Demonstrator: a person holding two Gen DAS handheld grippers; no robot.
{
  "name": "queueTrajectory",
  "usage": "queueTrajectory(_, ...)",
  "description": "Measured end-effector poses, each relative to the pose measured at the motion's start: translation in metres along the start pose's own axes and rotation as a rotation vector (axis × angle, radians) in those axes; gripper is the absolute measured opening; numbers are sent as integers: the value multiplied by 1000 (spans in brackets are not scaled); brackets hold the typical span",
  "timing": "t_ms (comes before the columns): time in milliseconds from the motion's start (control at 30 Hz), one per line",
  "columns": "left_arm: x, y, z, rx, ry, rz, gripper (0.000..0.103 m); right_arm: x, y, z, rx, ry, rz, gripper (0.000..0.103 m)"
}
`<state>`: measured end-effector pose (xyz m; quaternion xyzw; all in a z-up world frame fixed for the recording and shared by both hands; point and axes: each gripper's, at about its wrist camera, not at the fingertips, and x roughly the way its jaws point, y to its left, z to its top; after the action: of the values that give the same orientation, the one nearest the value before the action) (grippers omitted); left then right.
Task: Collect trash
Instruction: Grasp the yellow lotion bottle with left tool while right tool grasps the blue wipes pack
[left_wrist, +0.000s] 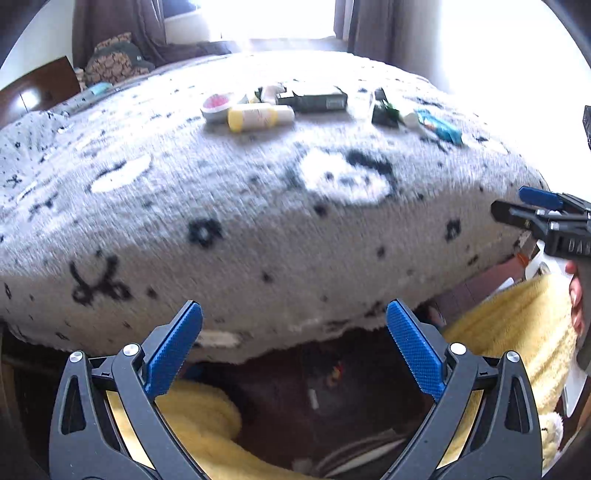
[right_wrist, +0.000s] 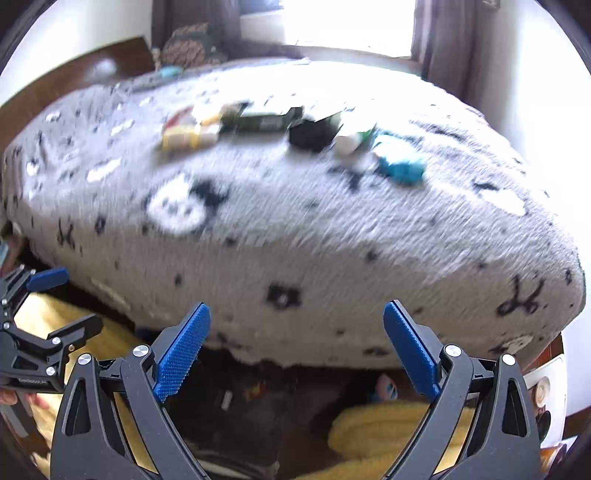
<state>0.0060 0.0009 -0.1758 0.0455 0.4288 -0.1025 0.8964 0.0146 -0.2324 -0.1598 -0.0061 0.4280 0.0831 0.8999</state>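
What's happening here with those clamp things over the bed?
A person holds a two-finger gripper in each hand. The left gripper and right gripper are both open and empty, at the near edge of the patterned blanket. The trash, including a yellow bottle and dark box, lies untouched farther back.

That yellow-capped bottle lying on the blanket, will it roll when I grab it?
Probably. The yellow-capped bottle is round and lies on its side, so a nudge may roll it. The plush blanket should slow it. It looks like light plastic, likely easy to lift.
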Motion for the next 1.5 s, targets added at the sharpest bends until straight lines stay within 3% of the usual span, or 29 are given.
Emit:
queueTrajectory(300, 14, 10, 44, 17, -43, 32, 95, 3, -42, 44, 57, -55, -109, 95)
queueTrajectory(900, 112, 18, 148, -82, -21, 58, 95, 66, -86, 106, 99, -62, -151, 94)
queueTrajectory(1033, 128, 18, 162, -111, -10, 44, 95, 80, -87, 118, 81, -56, -166, 90)
queueTrajectory(1300, 153, 21, 184, -137, 2, 55, 92, 111, -88, 129, 54, -9, -143, 67)
queueTrajectory(1500, 167, 21, 186, -117, 18, 86, 90, 124, -90, 133, 40, -3, -131, 67)
